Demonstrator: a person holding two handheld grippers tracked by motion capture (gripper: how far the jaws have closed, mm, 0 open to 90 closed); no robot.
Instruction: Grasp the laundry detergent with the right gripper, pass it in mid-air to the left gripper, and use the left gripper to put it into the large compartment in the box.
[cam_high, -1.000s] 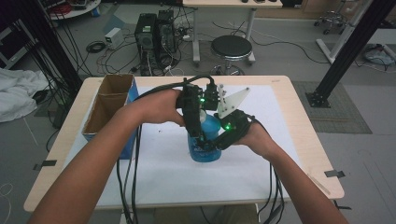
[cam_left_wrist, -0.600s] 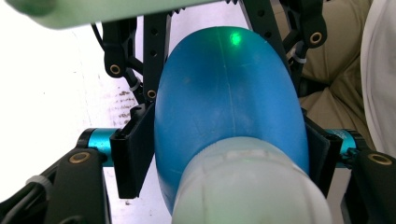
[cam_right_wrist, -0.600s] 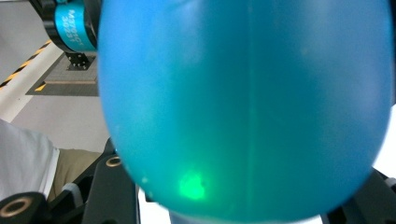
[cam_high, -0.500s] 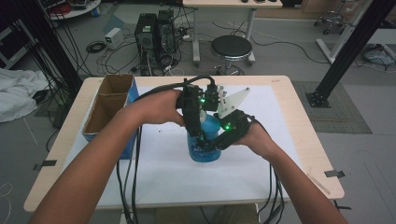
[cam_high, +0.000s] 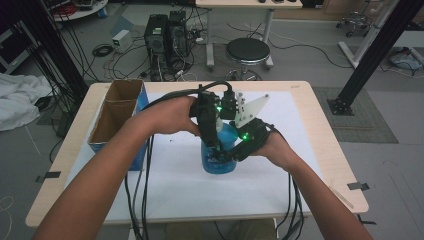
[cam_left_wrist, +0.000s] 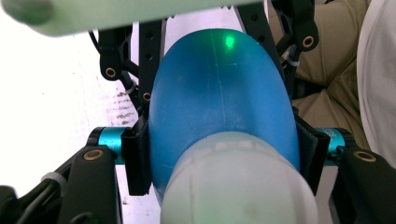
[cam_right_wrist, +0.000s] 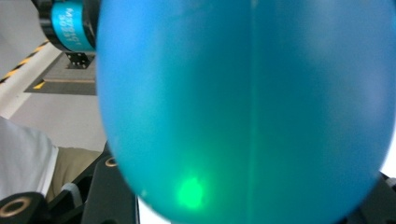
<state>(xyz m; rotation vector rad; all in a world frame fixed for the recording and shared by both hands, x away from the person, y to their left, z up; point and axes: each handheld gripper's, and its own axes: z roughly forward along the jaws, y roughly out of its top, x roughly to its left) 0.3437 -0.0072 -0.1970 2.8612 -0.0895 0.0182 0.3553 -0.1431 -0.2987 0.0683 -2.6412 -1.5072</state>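
A blue bottle stands on the white sheet in the middle of the table, with both grippers on it. My left gripper comes down from above. Its jaws have just been closing, and its pads now press the bottle from both sides just below the white cap. My right gripper reaches in from the right and is shut on the bottle's body, which bulges close before its camera. Its black jaws also show farther down the bottle in the left gripper view.
An open cardboard box with blue sides stands at the table's left edge. A white sheet covers most of the tabletop. Black cables hang over the front edge. Beyond the table are a stool and computer towers.
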